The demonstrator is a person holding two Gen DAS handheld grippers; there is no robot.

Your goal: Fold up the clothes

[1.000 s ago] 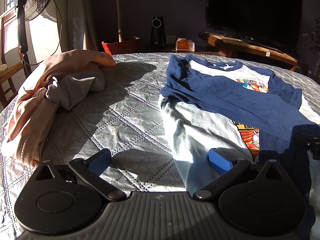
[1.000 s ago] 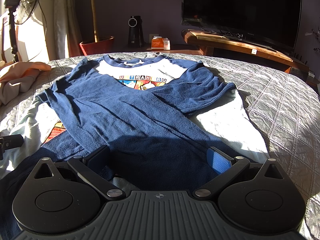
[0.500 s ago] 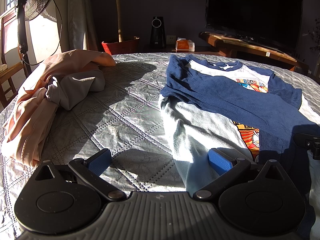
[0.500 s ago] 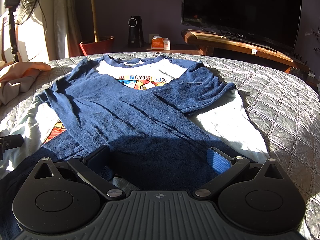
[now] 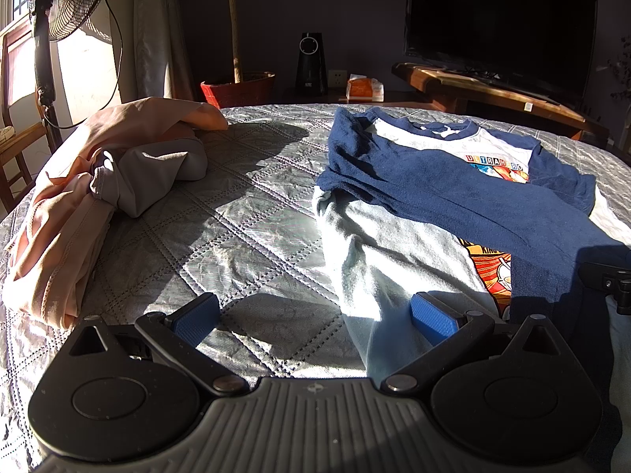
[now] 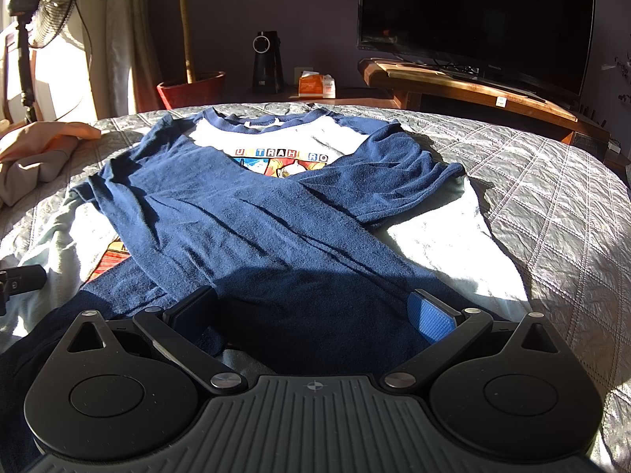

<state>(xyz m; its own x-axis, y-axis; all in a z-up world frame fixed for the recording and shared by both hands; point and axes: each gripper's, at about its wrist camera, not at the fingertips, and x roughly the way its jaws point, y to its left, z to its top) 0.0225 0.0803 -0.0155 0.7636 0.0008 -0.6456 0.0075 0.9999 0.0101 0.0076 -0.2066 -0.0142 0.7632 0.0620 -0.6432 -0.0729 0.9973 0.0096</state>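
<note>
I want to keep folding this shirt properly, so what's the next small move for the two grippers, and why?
Probably close both on the hem and carry it up toward the collar. Both blue sleeves already lie crossed over the shirt, and the left gripper and right gripper sit open at its near edge, holding nothing.

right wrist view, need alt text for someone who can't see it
A white shirt with long navy sleeves crossed over its chest lies flat on a grey quilted bed, collar at the far end. The open right gripper sits low at the near hem. A dark television and potted tree stand behind.
</note>
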